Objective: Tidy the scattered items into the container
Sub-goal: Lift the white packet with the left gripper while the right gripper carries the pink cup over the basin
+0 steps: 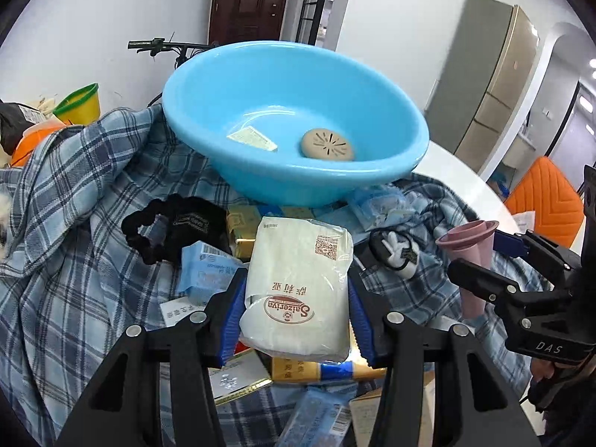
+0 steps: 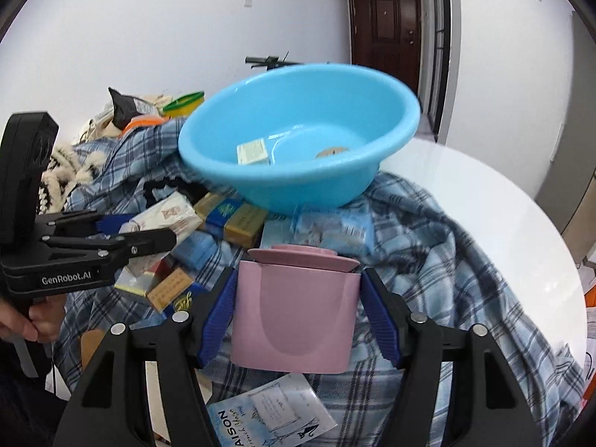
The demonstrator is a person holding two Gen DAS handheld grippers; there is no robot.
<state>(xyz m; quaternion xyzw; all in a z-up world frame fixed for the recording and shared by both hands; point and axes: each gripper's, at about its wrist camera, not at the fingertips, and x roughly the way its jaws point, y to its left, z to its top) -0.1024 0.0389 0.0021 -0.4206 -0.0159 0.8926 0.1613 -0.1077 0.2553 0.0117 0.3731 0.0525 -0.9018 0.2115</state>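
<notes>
- Plaid blue cloth (image 2: 447, 246) covers most of the white table (image 2: 503, 193); soft and rumpled, so items sit unevenly on it
- Blue plastic basin (image 1: 260, 85) is the container; sits tilted on the cloth behind the clutter; rigid, probably light, could tip if pressed at the rim; holds a round beige vented puck (image 1: 327, 144) and a small label card (image 1: 253, 138)
- White napkin pack (image 1: 298, 287) is clamped at both long sides by the left gripper (image 1: 298, 309); jaws squeezed in tight on it; soft, light, crinkly wrap, likely slippery; side hold near the lower half looks adequate; pack is in front of the basin, lifted off the pile as far as I can tell
- Pink cup (image 2: 294, 316) is held across its body by the right gripper (image 2: 298, 320); jaws about half spread, pads on both walls; stiff, light, smooth; sits short of the basin
- Scattered boxes, packets, black scrunchie (image 1: 164, 231): light, easy pinches
- Hidden: pile under both grippers cut off; cup's far end unseen; small print unreadable; basin base hidden by the clutter
</notes>
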